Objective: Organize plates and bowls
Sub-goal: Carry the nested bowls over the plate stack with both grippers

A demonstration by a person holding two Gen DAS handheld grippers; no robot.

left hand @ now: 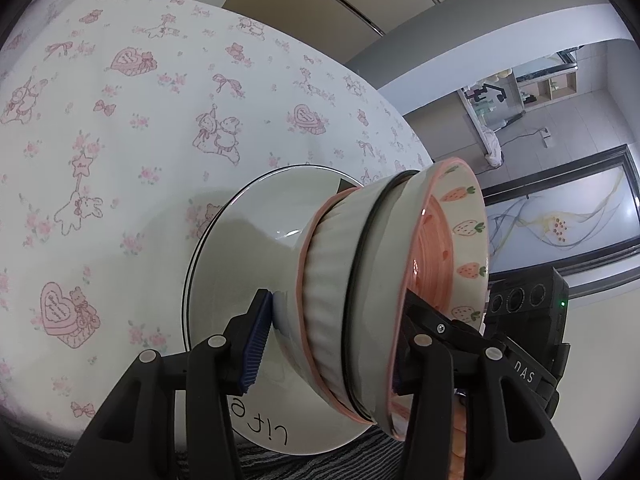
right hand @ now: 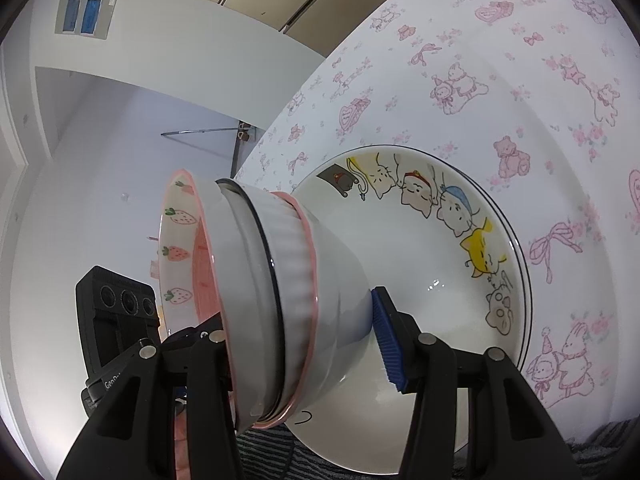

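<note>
Between the two tools, left tool point(left hand: 332, 344) and right tool point(right hand: 304, 348) each clamped on the nested stack of bowls point(left hand: 360, 280), which stands on the plate point(right hand: 440, 248) on the table point(left hand: 120, 120); lift evenly, keeping both grips level.

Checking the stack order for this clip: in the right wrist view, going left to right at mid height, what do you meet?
Other gripper's black camera body → strawberry bowl → black-rimmed bowl → pink-rimmed ribbed bowl → plain white bowl → blue finger pad → cat plate → pink-print tablecloth.
</note>
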